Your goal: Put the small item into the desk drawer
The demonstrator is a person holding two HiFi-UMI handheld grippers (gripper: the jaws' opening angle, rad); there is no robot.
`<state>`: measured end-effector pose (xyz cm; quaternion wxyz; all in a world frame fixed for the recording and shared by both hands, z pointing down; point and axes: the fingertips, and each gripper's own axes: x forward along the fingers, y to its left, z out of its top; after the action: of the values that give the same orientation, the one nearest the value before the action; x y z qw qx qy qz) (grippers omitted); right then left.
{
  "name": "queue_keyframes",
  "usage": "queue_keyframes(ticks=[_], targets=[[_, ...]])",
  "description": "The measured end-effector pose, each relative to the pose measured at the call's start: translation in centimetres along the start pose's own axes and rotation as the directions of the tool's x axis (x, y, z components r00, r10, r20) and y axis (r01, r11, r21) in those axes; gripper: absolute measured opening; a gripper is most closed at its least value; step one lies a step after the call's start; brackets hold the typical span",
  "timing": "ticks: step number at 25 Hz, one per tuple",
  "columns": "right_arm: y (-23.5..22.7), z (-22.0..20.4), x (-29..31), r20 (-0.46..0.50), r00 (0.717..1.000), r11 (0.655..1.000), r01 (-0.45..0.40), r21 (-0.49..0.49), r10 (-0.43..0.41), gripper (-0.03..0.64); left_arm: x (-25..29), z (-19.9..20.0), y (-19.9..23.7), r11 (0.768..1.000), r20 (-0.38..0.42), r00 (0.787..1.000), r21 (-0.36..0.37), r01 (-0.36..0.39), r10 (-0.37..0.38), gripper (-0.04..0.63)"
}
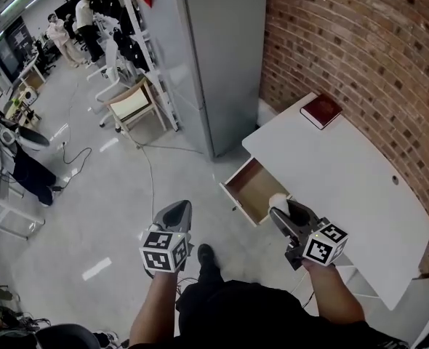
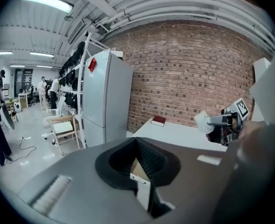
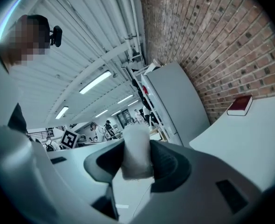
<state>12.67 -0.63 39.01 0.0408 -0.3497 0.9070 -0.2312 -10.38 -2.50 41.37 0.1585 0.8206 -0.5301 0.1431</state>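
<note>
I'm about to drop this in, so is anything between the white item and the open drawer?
Nothing visible: the white item, clamped in the right hand-held gripper, is by the open drawer, whose visible inside is bare.

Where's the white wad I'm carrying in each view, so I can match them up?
Head view: white wad lower middle, overlapping the open drawer.
Left gripper view: wad right of centre, mid-height.
Right gripper view: wad dead centre, between the jaws.
Shared landmark: red book on the white desk, in all three.
</note>
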Motion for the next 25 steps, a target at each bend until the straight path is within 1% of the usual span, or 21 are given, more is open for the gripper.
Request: queue_keyframes(ticks=[3,8,11,14,16,18,22,25], targets=[[-0.3,0.9,4.7,0.003,0.999,0.999,0.036,0.010,-0.036,0.167,2.7,1.5,3.4,0.999,-0.020,0.999,0.031,0.043,-0.042,0.011],[-0.2,1.1,11.8,-0.017,0.998,0.998,0.058,0.016,-0.058,0.167,6.2,3.3,9.6,0.995,-0.040,0.995,0.029,0.092,-0.091,0.011],[-0.2,1.3,14.4,-0.022,0.995,0.995,0.094,0.025,-0.094,0.167,7.5,3.4,12.5,0.993,-0.057,0.992,0.012,0.115,-0.114,0.011],[-0.3,1.8,15.9,-0.017,0.991,0.991,0.130,0.011,-0.130,0.167,9.1,3.2,14.2,0.990,-0.081,0.987,0.014,0.144,-0.142,0.011],[-0.8,1.8,16.2,-0.017,0.988,0.988,0.153,0.011,-0.153,0.167,10.3,3.3,14.5,0.986,-0.091,0.983,0.020,0.163,-0.161,0.011],[-1.6,1.6,15.7,-0.018,0.984,0.984,0.176,0.026,-0.176,0.167,11.2,3.4,13.7,0.982,-0.099,0.977,0.016,0.190,-0.187,0.011],[-3.8,2.5,14.3,0.003,0.979,0.979,0.202,0.033,-0.202,0.167,13.4,3.9,11.3,0.975,-0.116,0.969,0.028,0.222,-0.218,0.011],[-6.0,3.6,12.4,0.024,0.976,0.976,0.214,0.036,-0.215,0.167,15.0,4.8,8.4,0.969,-0.120,0.961,-0.003,0.249,-0.247,0.011]])
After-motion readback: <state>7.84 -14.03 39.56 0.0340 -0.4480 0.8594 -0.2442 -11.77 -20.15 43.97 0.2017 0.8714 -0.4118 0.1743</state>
